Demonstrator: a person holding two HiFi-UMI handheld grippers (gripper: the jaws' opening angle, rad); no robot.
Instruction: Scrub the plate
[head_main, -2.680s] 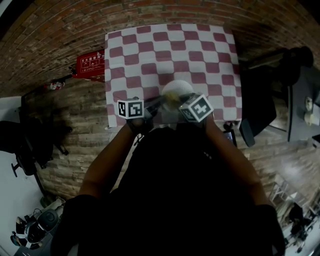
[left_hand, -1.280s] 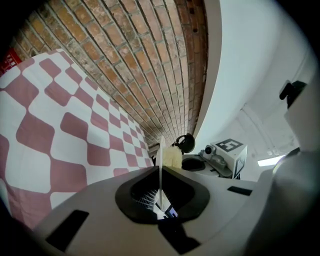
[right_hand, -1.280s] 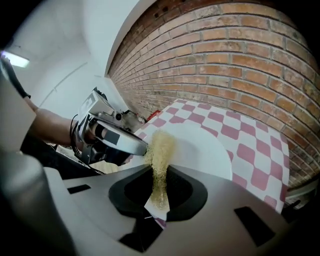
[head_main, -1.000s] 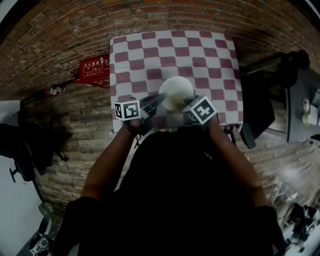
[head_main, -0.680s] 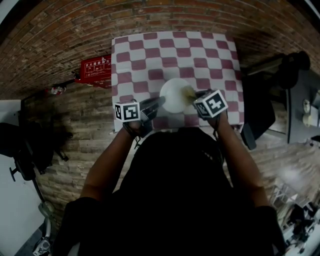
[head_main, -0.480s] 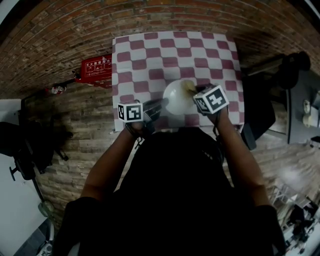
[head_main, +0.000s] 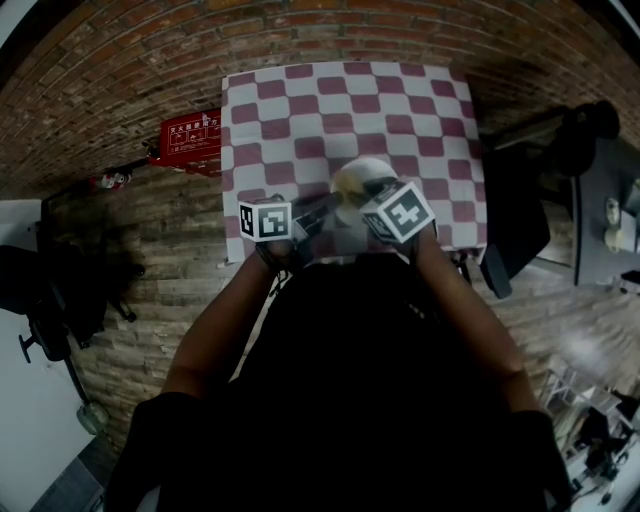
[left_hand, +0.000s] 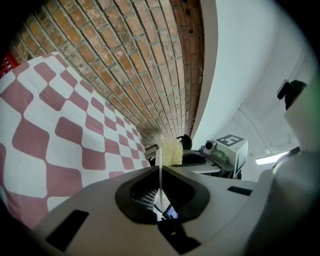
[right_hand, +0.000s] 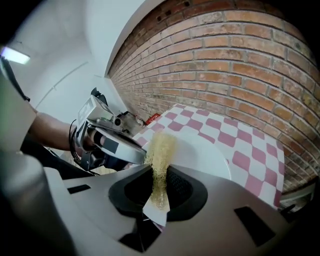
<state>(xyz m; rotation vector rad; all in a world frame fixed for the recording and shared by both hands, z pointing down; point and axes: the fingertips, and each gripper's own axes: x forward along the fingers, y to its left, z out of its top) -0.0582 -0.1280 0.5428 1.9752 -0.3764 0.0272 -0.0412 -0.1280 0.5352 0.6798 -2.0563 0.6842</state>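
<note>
I clamp the left gripper (left_hand: 160, 182) on the plate (right_hand: 202, 155) at 8 o'clock; the right gripper (right_hand: 159, 187), at 4 o'clock, pinches the yellow scrubber (right_hand: 160, 149)

The white round plate (right_hand: 202, 155) is tilted, with the yellow fibrous scrubber (right_hand: 159, 160) against its face.

White print on the red box (head_main: 188, 138) is too small to read.

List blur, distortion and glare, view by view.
Head view: fisheye bends the brickwork, corners go black, the plate looks blurred. Left gripper view: the brickwork curves strongly. Right gripper view: scouring pad sharp, ceiling light glares.
</note>
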